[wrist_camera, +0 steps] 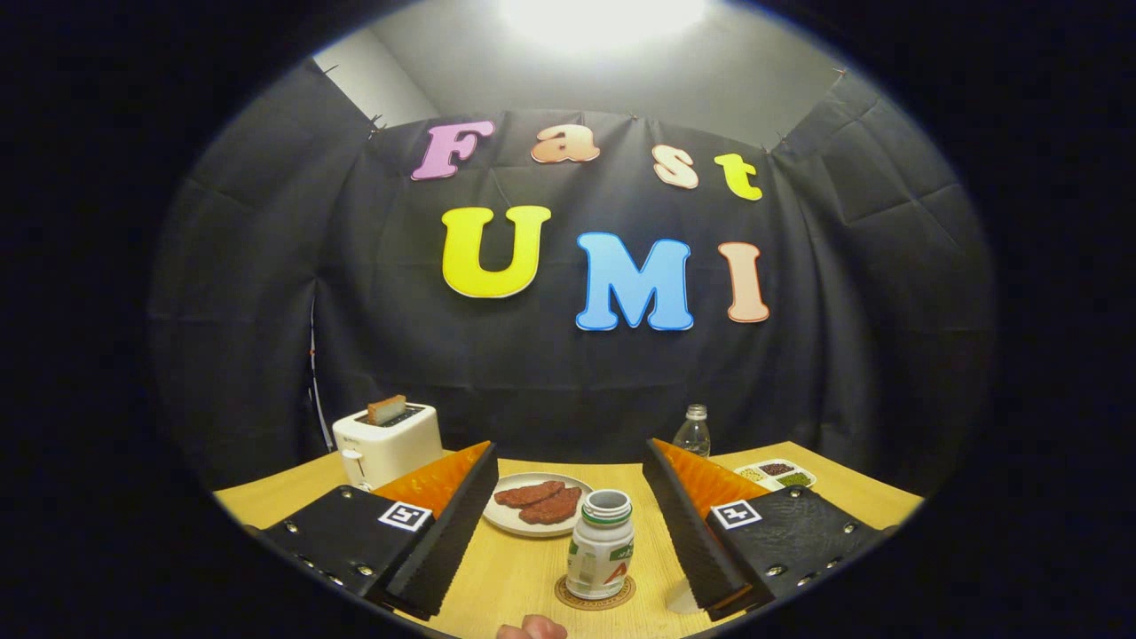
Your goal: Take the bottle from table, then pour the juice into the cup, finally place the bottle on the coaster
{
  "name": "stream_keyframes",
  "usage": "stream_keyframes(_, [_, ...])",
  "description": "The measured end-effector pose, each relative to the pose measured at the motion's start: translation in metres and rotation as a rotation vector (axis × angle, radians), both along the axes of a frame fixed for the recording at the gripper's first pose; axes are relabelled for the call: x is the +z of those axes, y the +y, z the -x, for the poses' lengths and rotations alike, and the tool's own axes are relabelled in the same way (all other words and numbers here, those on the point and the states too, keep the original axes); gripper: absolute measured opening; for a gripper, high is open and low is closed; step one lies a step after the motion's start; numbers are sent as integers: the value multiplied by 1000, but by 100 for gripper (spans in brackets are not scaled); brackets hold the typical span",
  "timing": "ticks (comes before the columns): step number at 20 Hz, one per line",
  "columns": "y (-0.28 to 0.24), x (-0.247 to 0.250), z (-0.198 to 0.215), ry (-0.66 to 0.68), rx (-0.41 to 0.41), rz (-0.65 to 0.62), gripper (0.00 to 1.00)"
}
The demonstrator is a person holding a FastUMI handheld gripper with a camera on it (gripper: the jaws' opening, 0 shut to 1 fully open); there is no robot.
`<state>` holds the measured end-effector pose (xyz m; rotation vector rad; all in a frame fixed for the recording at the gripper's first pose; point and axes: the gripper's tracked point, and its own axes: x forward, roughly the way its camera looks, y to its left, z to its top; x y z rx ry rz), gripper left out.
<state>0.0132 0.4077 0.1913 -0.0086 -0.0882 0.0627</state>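
The uncapped white plastic bottle (601, 543) with a green neck ring stands upright on a round cork coaster (595, 594), between the fingers and nearer the right one. The gripper (568, 532) is spread wide, touching nothing. Open-mouthed and smooth-sided, the bottle could tip or spill if a finger clips it. Beyond sits a white plate (531, 524) of reddish patties.

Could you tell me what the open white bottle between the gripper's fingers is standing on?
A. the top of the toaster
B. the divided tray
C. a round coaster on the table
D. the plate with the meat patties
C: the white bottle stands upright on the round coaster, between the fingers of the open gripper, neither finger touching it.
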Motion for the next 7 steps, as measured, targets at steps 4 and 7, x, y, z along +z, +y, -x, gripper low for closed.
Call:
stream_keyframes(4, [-13, 13, 20, -24, -10, 48, 96])
stream_keyframes(7, [-50, 5, 35, -26, -17, 33, 96])
